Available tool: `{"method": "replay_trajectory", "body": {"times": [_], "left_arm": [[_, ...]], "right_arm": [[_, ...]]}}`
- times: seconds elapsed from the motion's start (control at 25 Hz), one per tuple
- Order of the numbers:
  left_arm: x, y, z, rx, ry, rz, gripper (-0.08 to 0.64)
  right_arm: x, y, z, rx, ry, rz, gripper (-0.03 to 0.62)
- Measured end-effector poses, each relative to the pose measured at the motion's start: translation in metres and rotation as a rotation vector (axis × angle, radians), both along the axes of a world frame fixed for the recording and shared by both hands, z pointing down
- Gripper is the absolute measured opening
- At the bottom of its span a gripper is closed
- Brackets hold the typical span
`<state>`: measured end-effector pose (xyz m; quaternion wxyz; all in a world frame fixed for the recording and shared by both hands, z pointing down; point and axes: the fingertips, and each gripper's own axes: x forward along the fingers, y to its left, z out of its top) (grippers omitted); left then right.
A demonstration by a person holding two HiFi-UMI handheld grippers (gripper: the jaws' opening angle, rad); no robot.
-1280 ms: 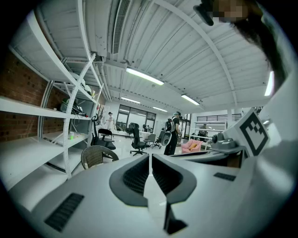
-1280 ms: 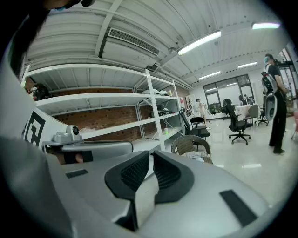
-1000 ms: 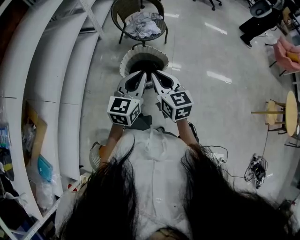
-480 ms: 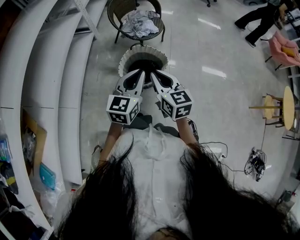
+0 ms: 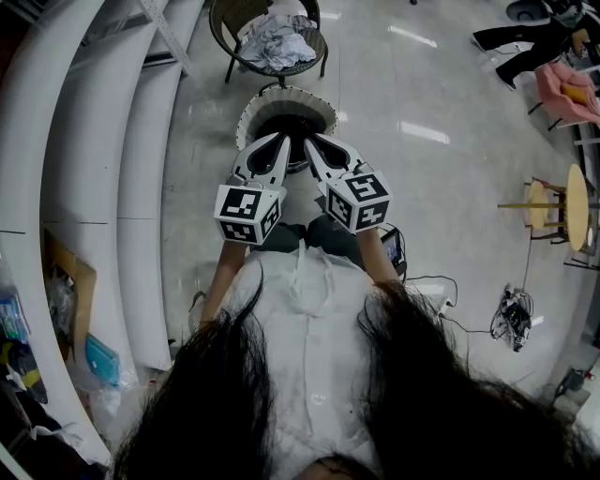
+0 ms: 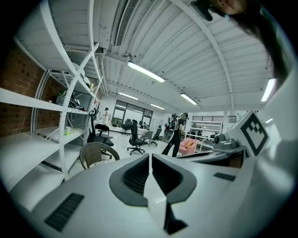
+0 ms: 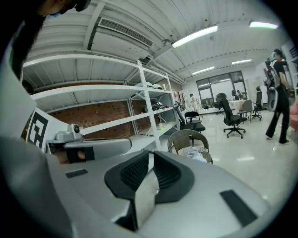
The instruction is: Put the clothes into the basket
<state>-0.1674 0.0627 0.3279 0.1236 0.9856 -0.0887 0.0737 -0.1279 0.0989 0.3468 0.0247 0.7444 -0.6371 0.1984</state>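
Both grippers are held out side by side in front of the person, and neither is loaded. The left gripper (image 5: 280, 141) is seen in its own view with the jaws drawn together and nothing between them. The right gripper (image 5: 308, 142) is likewise closed on nothing.

The clothes (image 5: 277, 41), a loose pale heap, are lying on the seat of a wicker chair (image 5: 223, 28) at the far end of the floor. The basket (image 5: 255, 105), round with a white ribbed rim and a dark interior, is set on the floor between the person and the chair, just beyond the gripper tips in the head view. No clothing can be seen inside it, so the task is judged to be barely begun. White shelving (image 5: 94, 141) runs along the left.

Several faults are to be expected from here:

- **Closed jaws:** if they are not opened before the heap is reached, the cloth would only be pushed about on the seat.
- **Basket in the way:** it lies directly in the line of approach and could be knocked or tipped by a low reach to the chair.
- **Tangled heap:** a pinch on one fold may lift one garment and drag another off the seat onto the floor.
- **Trailing cloth:** a hanging end could also be caught on the chair's rim or left draped outside the basket.
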Motion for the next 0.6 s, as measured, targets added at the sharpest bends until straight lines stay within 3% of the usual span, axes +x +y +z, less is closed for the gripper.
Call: {"method": "replay_trajectory", "body": {"times": [0.28,0.6], "left_arm": [[0.015,-0.020,0.010,-0.024,-0.007,-0.042,0.031],[0.072,-0.050,0.020,-0.039,-0.032,-0.120,0.031]], "right_arm": [[0.021,-0.015,0.004,-0.009,0.006,-0.026,0.046],[0.082,-0.050,0.015,-0.022,0.010,-0.119,0.046]]}}
